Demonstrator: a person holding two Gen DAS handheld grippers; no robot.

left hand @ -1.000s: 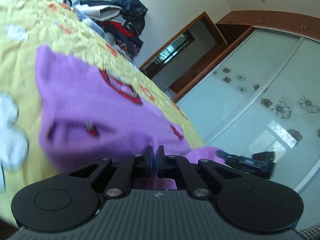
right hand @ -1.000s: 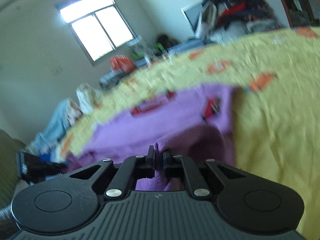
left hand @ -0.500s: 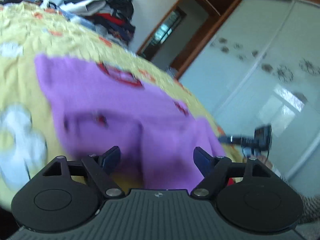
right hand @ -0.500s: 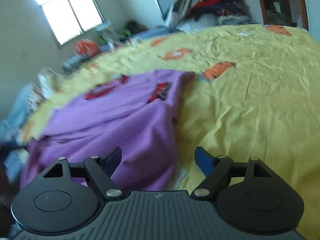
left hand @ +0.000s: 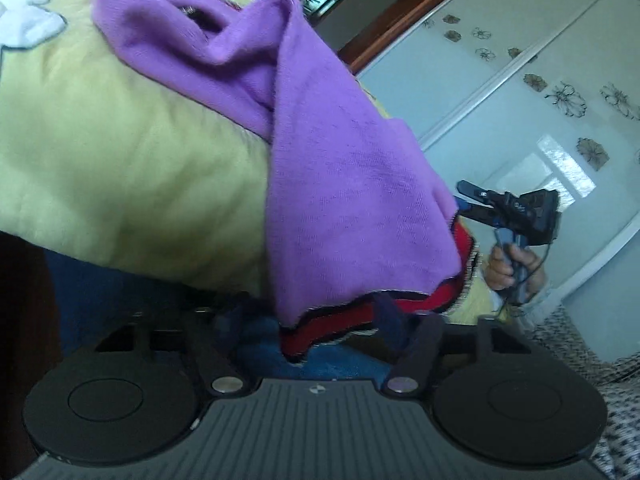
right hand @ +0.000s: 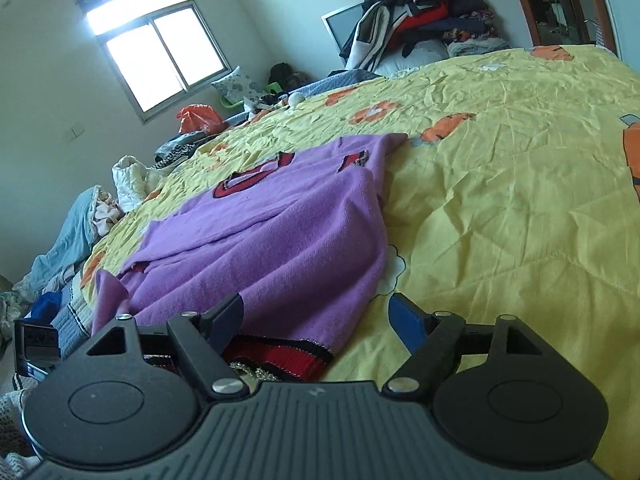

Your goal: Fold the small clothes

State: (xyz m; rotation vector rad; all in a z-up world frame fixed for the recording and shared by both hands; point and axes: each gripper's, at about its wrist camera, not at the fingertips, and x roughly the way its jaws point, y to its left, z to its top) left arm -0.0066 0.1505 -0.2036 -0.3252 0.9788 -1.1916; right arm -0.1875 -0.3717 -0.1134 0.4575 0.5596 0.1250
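Released since a second ago, purple sweater (right hand: 280, 240) lies lengthwise toward the window (both hand-held grippers unclenched, left closing).

Purple sweater (right hand: 280, 248) soft matt knit; yellow bedspread (right hand: 500, 208) creased cloth; wardrobe doors (left hand: 500, 92) glossy.

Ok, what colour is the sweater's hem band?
Red with black edging on the purple sweater; hem band clearest in the right wrist view.

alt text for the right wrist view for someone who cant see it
A purple sweater with a red and black hem lies on a yellow bedspread, its hem nearest the camera. The right gripper is open, the hem between its fingers but not pinched. Behind are a bright window and a pile of clothes.
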